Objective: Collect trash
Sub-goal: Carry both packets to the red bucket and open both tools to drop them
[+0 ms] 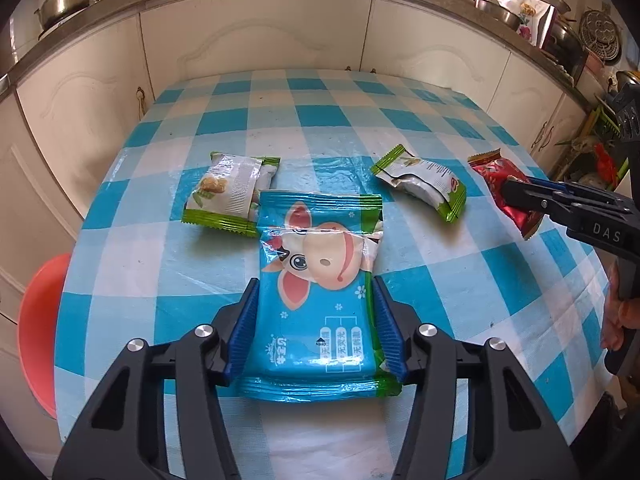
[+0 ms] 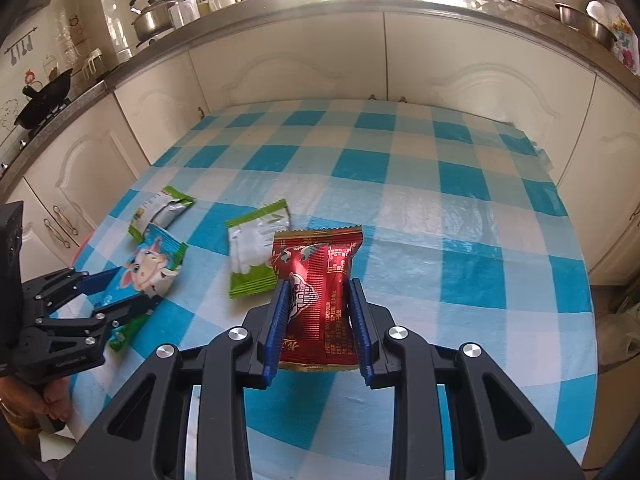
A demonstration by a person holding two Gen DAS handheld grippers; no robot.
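A blue cow-print wrapper (image 1: 316, 280) lies on the checked tablecloth (image 1: 360, 128) between the jaws of my left gripper (image 1: 316, 292), whose pads touch both its sides. It also shows in the right wrist view (image 2: 154, 266). A red wrapper (image 2: 320, 300) lies between the jaws of my right gripper (image 2: 320, 284), pads against its sides; it shows in the left wrist view (image 1: 500, 184) too. Two green-and-white wrappers (image 1: 228, 196) (image 1: 424, 184) lie further out on the table, also in the right wrist view (image 2: 160, 212) (image 2: 256, 248).
An orange-red bin or stool (image 1: 40, 328) stands left of the table, below its edge. White cabinets (image 1: 260, 36) with a counter of pots and cups run behind the table. The table's right edge (image 2: 588, 300) drops to the floor.
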